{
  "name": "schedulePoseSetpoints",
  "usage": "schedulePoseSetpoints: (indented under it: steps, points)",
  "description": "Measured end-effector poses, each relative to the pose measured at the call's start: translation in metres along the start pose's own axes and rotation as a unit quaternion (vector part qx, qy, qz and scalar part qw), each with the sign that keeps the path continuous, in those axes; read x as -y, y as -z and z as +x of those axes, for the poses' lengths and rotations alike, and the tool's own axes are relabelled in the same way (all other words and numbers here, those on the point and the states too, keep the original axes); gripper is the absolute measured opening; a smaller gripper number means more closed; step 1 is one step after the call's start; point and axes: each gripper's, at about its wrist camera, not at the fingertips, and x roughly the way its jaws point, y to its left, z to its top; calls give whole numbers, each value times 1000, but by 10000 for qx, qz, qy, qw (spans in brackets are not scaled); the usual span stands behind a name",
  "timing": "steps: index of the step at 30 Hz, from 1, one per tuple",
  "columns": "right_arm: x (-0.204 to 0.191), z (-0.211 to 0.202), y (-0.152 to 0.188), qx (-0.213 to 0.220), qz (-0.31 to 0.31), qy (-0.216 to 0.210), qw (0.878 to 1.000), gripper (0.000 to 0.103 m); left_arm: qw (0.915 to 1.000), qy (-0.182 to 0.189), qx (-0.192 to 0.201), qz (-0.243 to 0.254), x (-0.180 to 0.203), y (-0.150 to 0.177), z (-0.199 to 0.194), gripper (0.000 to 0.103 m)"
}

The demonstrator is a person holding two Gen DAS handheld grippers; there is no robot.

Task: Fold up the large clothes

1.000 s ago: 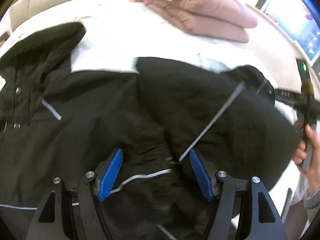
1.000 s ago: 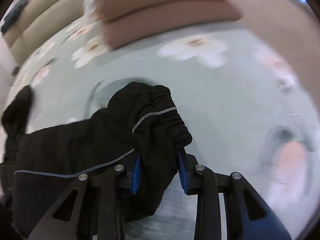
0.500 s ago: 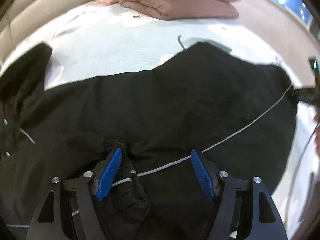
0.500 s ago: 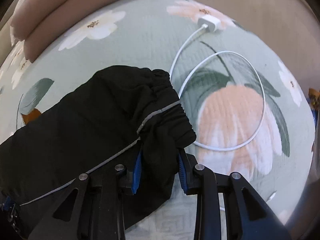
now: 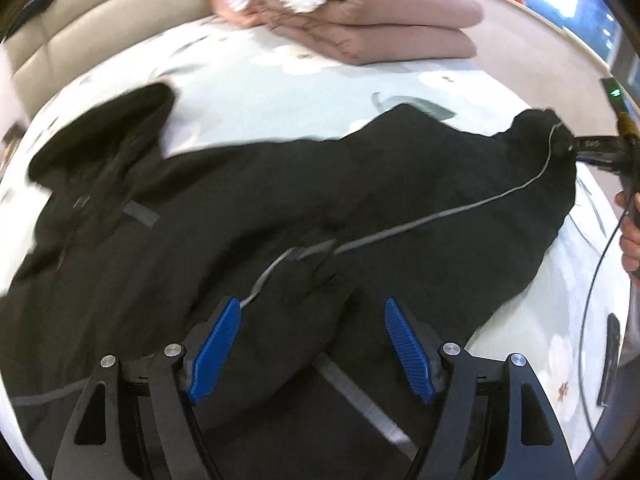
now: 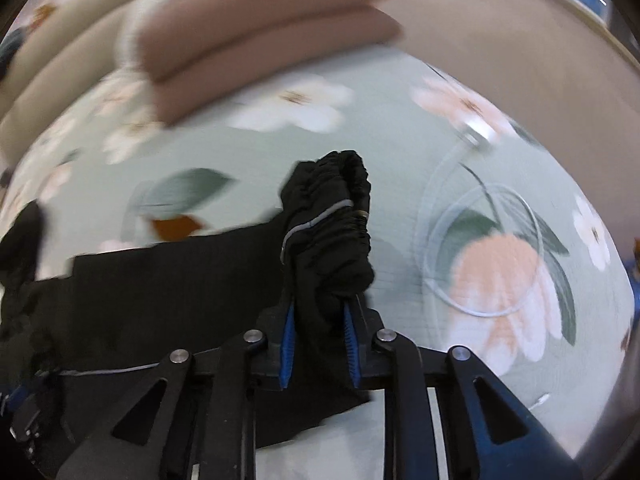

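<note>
Sleeve stretched out for folding

Your right claw (image 6: 318,344) pinches the black jacket (image 5: 280,208) by its elastic cuff (image 6: 332,216), drawing the sleeve flat; your left claw (image 5: 312,348) hovers wide open, empty, above it.

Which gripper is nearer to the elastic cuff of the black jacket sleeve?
Right. The right gripper is shut on the sleeve just behind the elastic cuff. The left gripper hangs open over the middle of the black jacket, far from that cuff.
</note>
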Motion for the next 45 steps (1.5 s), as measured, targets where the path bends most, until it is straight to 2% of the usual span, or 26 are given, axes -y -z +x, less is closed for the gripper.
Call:
schedulePoseSetpoints:
  steps: [5, 11, 17, 21, 26, 31, 33, 34, 35, 37, 38, 42, 44, 45]
  points:
    - [-83, -31, 4, 264, -663, -343, 9969, 20, 9988, -227, 74, -432, -50, 34, -27, 76]
    - [-181, -66, 26, 407, -1237, -791, 9883, 20, 9949, -307, 148, -951, -108, 64, -61, 76]
    - [-269, -95, 62, 381, -1640, -1307, 9770, 20, 9914, -413, 318, -1198, -157, 93, -97, 76]
    - [-327, -99, 91, 165, -1843, -1584, 9699, 20, 9887, -502, 373, -1361, -191, 113, -116, 76]
    - [-407, -106, 129, -23, -2106, -2070, 9554, 20, 9848, -601, 363, -1588, -233, 138, -130, 76]
    - [-504, -108, 175, -401, -2480, -2699, 9295, 20, 9796, -757, 325, -1834, -273, 161, -137, 76]
    - [-538, -95, 195, -683, -2659, -2724, 9222, 23, 9769, -796, 315, -1959, -287, 169, -139, 76]
    - [-554, -83, 207, -905, -2771, -2706, 9175, 32, 9759, -805, 307, -2004, -292, 172, -139, 76]
    - [-571, -65, 222, -1224, -2923, -2699, 9093, 49, 9747, -812, 298, -2063, -299, 176, -139, 76]
    - [-583, -33, 242, -1718, -2996, -2507, 9043, 63, 9731, -808, 287, -2137, -310, 183, -139, 76]
    - [-585, -24, 247, -1789, -2984, -2448, 9050, 63, 9729, -799, 282, -2152, -315, 186, -139, 76]
    - [-564, -37, 234, -1622, -2696, -2775, 9077, 64, 9738, -631, 263, -2170, -330, 190, -133, 76]
    - [-543, -53, 219, -1364, -2504, -2832, 9157, 64, 9741, -403, 265, -2210, -334, 185, -130, 76]
    - [-528, -61, 209, -1165, -2441, -2692, 9243, 64, 9742, -303, 298, -2218, -334, 182, -129, 76]
